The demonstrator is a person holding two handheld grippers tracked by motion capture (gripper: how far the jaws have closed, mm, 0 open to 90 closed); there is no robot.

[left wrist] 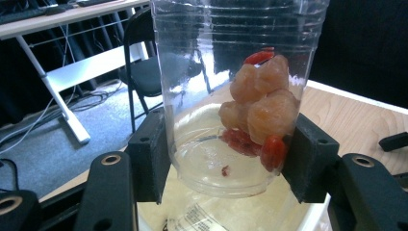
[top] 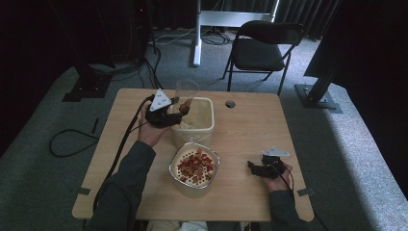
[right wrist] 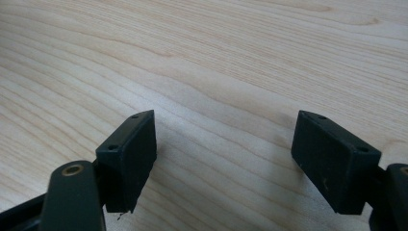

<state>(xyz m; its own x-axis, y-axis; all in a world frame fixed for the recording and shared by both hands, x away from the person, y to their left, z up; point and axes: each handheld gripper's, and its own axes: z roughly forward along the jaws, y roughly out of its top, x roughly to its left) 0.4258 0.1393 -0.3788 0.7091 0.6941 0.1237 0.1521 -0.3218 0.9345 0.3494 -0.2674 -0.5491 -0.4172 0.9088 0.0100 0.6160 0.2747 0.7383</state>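
A clear plastic cup (left wrist: 226, 72) with tan lumps and red berries (left wrist: 260, 103) stuck low inside it is clamped between the jaws of my left gripper (left wrist: 226, 156). In the high view that cup (top: 186, 92) is tilted over a white tub (top: 208, 111), and my left gripper (top: 179, 109) is shut on it at the tub's left rim. A round bowl (top: 173, 166) of red and brown pieces sits nearer the front. My right gripper (top: 251, 166) rests low on the table at the right, and its jaws (right wrist: 223, 156) stand open over bare wood.
The wooden table (top: 255, 130) has a round cable hole (top: 230, 103) behind the tub. A black folding chair (top: 262, 50) and a white desk leg (top: 196, 33) stand on the grey carpet beyond. Cables lie on the floor at left (top: 72, 142).
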